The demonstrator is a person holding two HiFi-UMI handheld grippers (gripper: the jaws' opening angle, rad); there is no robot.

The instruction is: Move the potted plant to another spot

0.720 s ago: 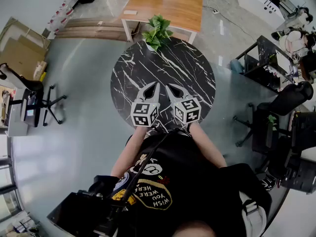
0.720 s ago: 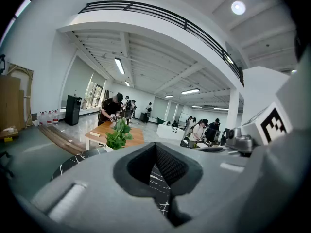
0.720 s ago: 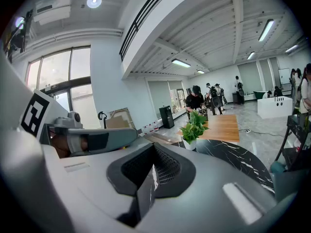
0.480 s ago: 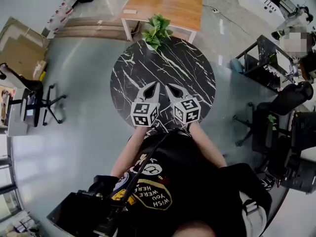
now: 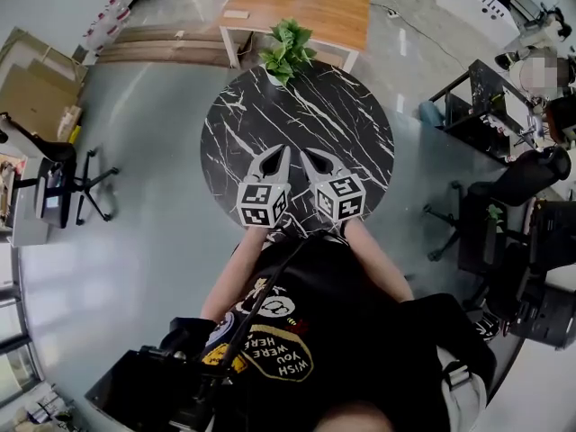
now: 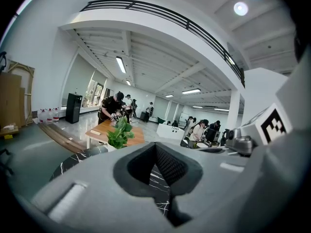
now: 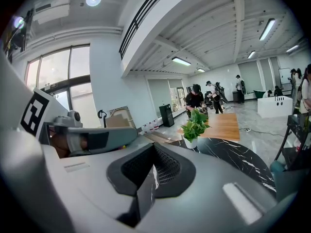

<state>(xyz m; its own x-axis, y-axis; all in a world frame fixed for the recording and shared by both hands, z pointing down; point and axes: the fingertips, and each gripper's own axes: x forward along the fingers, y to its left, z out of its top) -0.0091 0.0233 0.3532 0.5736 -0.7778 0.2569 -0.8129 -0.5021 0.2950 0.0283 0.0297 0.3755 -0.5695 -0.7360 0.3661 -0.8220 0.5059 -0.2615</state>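
The potted plant (image 5: 286, 50), leafy green in a small white pot, stands at the far edge of the round black marble table (image 5: 270, 106). My left gripper (image 5: 282, 151) and right gripper (image 5: 306, 154) hover side by side over the table's near part, far short of the plant. Both have their jaws together with nothing between them. In the left gripper view the plant (image 6: 119, 132) shows ahead, left of the shut left gripper (image 6: 156, 147). In the right gripper view the plant (image 7: 194, 125) sits ahead, right of the shut right gripper (image 7: 154, 147).
A wooden table (image 5: 301, 3) stands just behind the plant. An office chair (image 5: 63, 183) is at the left, a black chair (image 5: 522, 183) and a dark rack (image 5: 477, 115) at the right. Cardboard (image 5: 36, 88) leans at far left. People stand far off in both gripper views.
The head camera has tipped a little, so the whole scene sits slightly higher in the picture. Both grippers and the plant keep their places.
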